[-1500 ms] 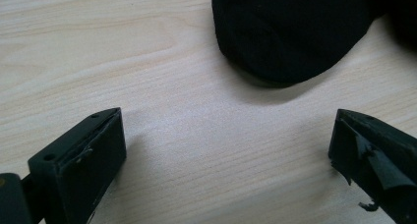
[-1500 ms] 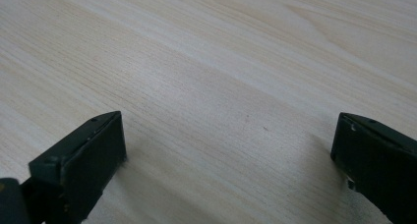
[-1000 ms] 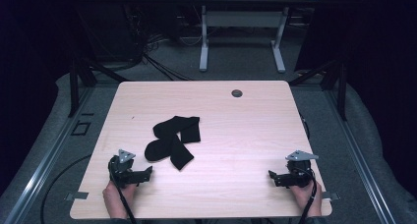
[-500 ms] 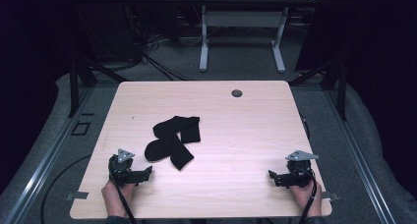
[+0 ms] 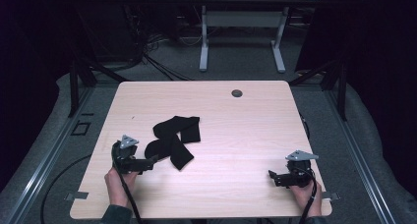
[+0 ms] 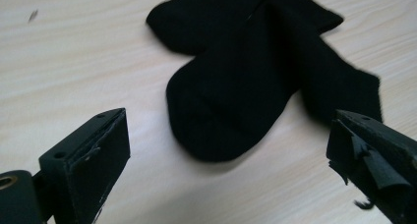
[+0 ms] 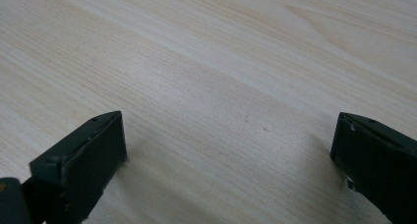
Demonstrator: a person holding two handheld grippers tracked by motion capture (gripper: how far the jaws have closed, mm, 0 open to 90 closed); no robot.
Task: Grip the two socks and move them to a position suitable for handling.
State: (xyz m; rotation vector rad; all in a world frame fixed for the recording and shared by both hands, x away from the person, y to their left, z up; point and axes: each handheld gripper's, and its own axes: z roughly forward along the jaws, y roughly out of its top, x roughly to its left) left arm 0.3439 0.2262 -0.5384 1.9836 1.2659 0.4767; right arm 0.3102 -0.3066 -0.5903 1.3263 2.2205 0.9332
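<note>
Socks [image 5: 174, 139] (seemingly two) overlapping; two grippers agape.

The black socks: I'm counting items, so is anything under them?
The black socks lie overlapping in a flat heap on the wooden table, one partly covering the other. Nothing pokes out around them, but whatever the fabric covers cannot be seen.

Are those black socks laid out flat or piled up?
Piled: the black socks overlap and cross each other on the table, not spread apart.
</note>
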